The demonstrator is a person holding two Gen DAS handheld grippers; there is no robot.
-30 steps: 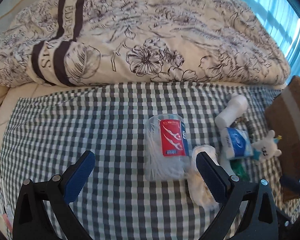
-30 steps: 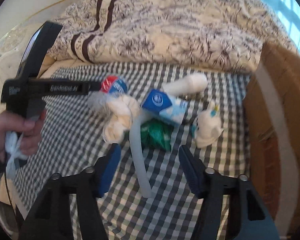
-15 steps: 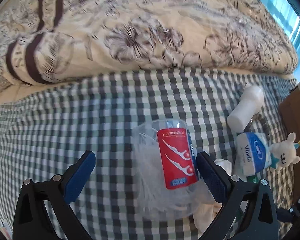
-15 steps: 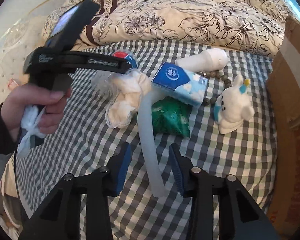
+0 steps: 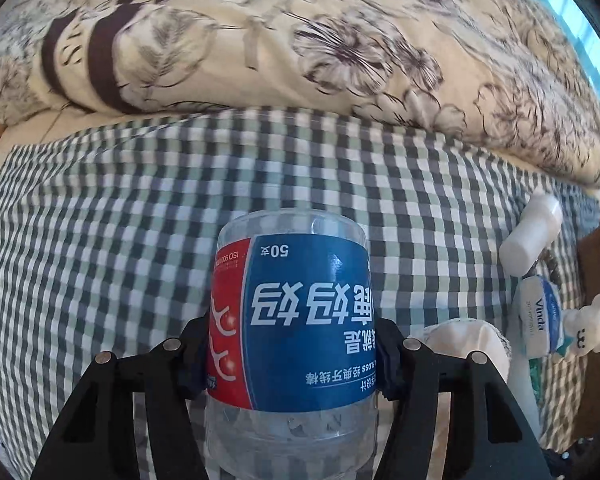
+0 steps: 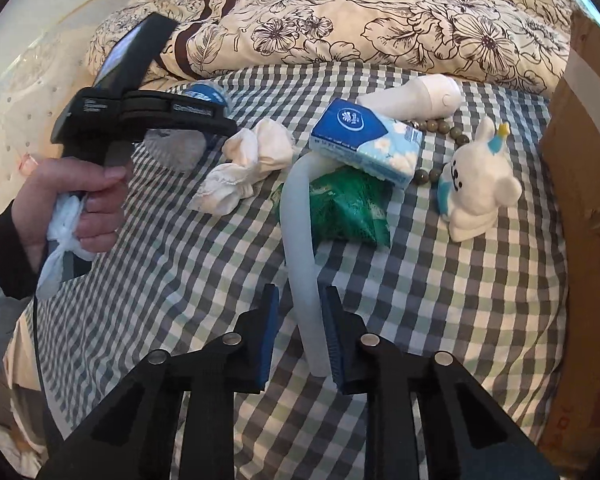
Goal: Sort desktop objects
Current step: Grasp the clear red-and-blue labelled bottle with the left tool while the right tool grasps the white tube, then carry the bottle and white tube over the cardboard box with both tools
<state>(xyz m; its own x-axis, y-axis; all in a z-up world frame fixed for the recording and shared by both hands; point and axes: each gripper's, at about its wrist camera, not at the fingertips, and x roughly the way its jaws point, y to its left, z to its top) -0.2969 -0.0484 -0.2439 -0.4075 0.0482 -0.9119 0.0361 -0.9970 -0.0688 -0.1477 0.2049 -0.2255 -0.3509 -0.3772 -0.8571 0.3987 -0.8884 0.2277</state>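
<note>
A clear floss-pick jar [image 5: 292,320] with a red and blue label fills the middle of the left wrist view. My left gripper [image 5: 292,354] is shut on its sides. In the right wrist view a hand [image 6: 76,200] holds that left gripper [image 6: 204,120], and the jar [image 6: 202,94] shows behind its arm. My right gripper [image 6: 300,332] is open but narrow around the near end of a pale bendy tube [image 6: 300,248]. The right pad touches the tube. A thin strip of cloth shows between the left pad and the tube.
On the checked cloth [image 6: 440,300] lie a white rag [image 6: 248,164], a green packet [image 6: 340,208], a blue tissue pack [image 6: 364,140], a white bottle [image 6: 416,98], beads [image 6: 440,126] and a plush toy [image 6: 476,192]. A cardboard box [image 6: 580,160] stands right, a flowered quilt [image 6: 380,12] behind.
My left gripper moved forward and shut on the jar, which now shows its blue label. My right gripper advanced and its fingers narrowed around the tube's end.
</note>
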